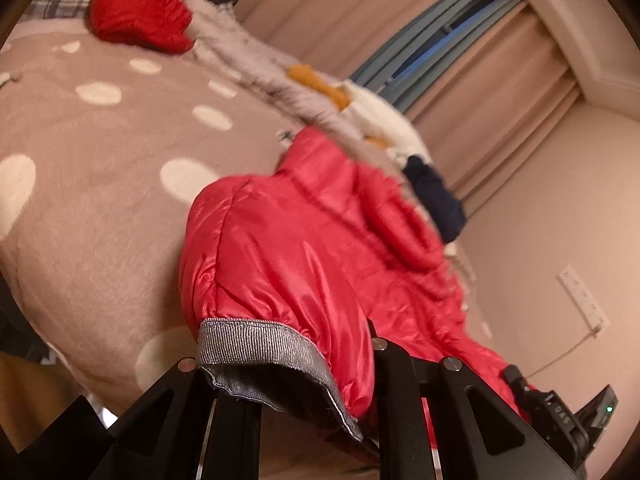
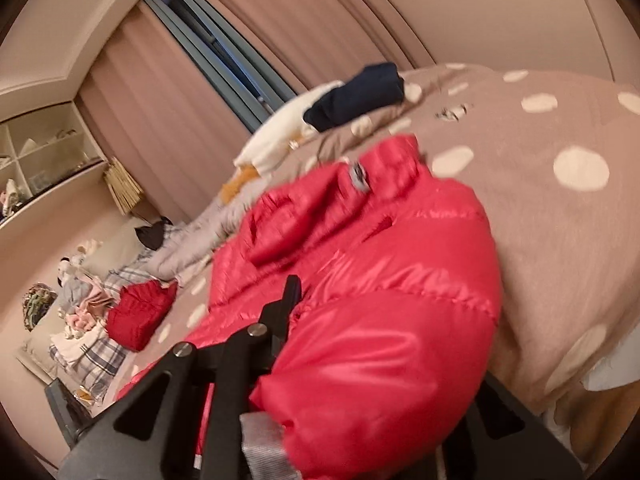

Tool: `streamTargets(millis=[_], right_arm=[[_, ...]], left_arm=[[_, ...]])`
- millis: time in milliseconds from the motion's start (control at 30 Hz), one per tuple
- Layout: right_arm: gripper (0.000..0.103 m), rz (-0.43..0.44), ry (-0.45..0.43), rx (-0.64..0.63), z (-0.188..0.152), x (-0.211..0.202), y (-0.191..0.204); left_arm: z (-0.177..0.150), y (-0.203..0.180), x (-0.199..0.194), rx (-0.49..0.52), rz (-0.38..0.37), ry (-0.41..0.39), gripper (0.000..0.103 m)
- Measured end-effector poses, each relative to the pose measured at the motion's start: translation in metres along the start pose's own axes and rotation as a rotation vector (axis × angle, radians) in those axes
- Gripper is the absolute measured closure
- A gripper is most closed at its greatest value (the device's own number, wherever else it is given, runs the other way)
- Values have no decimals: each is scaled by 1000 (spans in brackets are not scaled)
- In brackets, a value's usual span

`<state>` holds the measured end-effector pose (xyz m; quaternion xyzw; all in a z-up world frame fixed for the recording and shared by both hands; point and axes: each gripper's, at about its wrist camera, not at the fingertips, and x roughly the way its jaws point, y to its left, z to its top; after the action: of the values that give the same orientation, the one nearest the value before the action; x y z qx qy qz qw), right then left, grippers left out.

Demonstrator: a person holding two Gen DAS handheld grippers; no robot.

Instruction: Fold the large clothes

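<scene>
A shiny red puffer jacket [image 1: 304, 248] lies on a pinkish-brown blanket with white dots [image 1: 100, 160], its near end lifted off the bed. In the left wrist view my left gripper [image 1: 288, 364] is shut on the grey ribbed cuff [image 1: 256, 344] of one sleeve. Through the right wrist camera the jacket [image 2: 380, 280] bulges over my right gripper [image 2: 360, 344] and hides its right finger. The left finger [image 2: 280, 308] shows, and another grey cuff [image 2: 260, 444] is pinched low between the fingers.
A folded red garment [image 1: 136, 12] and a clothes pile [image 2: 80, 312] sit at the pillow end. A navy garment [image 2: 356, 94] and white cloth [image 2: 280, 132] lie along the far side by the curtains [image 2: 160, 92]. A power strip [image 1: 584, 296] hangs on the wall.
</scene>
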<state>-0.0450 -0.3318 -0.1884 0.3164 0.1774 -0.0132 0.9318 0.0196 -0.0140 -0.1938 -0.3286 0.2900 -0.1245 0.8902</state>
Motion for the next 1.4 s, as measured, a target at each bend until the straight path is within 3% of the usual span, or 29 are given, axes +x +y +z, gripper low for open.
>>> streamTargets(millis=[133, 600, 1033, 1200, 1400], right_arm=[[85, 38, -31, -1, 7, -15, 3], [85, 109, -77, -56, 17, -51, 24], [83, 181, -172, -94, 28, -93, 40], [82, 169, -142, -74, 25, -89, 36], [82, 171, -161, -103, 24, -92, 42]], left_arm=[[3, -20, -15, 59, -2, -42, 88], [14, -34, -63, 90, -71, -133, 88], [17, -54, -100, 151, -144, -257, 88], [22, -46, -92, 124, -137, -222, 88], [21, -47, -94, 139, -128, -250, 88]])
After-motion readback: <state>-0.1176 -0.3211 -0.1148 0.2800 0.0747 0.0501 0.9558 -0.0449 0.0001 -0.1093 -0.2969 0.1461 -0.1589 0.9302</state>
